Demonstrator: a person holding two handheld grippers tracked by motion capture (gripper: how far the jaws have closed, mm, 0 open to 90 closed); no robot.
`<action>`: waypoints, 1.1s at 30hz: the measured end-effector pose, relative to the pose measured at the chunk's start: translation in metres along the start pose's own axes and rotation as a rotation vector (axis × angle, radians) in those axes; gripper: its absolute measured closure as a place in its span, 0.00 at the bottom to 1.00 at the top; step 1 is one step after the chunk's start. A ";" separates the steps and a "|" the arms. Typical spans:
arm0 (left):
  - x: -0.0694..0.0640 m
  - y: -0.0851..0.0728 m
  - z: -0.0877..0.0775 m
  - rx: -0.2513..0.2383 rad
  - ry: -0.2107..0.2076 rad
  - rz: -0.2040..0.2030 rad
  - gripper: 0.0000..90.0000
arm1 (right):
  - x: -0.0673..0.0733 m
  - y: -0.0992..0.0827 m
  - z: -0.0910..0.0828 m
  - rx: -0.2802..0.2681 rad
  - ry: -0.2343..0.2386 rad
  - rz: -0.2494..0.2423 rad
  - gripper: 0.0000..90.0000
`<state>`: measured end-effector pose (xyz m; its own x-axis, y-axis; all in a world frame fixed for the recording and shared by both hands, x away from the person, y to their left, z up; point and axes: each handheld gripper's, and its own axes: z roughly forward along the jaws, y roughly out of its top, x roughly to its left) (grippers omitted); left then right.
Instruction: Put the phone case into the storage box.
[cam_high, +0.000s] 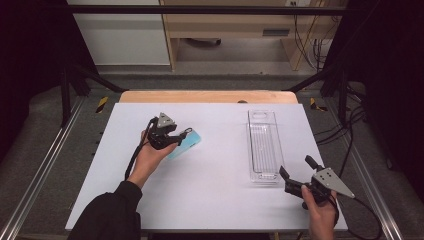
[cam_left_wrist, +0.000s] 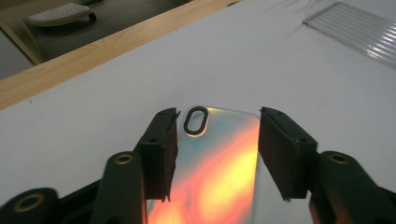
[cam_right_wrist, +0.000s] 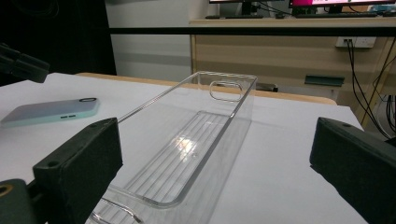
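L gripper (cam_high: 176, 138) sat over the phone case (cam_left_wrist: 219, 158), which lay flat on the table (cam_high: 210, 200) w/ jaws half-closed either side of its camera end, left pad touching, right just off. R gripper (cam_high: 292, 182), near front-right corner, stood wide by the clear tray (cam_high: 263, 145).

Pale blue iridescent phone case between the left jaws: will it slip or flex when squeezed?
The pale blue iridescent phone case looks glossy, so it may slip. It appears thin and flat, so probably light and likely to flex under squeeze. It lies flat on the white table, so rolling seems unlikely.
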<state>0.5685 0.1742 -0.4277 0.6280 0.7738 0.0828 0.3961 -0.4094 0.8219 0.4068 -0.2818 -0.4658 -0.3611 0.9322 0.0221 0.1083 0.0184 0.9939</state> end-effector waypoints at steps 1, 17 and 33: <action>0.000 0.000 0.000 0.000 0.000 0.001 0.57 | 0.000 0.000 0.000 -0.001 0.000 -0.001 0.03; 0.007 -0.004 0.008 0.036 0.055 0.016 0.94 | 0.001 0.000 0.000 -0.001 0.002 -0.004 0.03; 0.021 -0.014 0.024 0.078 0.108 -0.010 1.00 | 0.003 0.000 0.000 0.003 0.010 -0.022 0.03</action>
<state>0.5925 0.1847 -0.4513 0.5492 0.8241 0.1384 0.4555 -0.4341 0.7772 0.4060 -0.2787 -0.4657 -0.3727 0.9279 0.0014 0.1028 0.0398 0.9939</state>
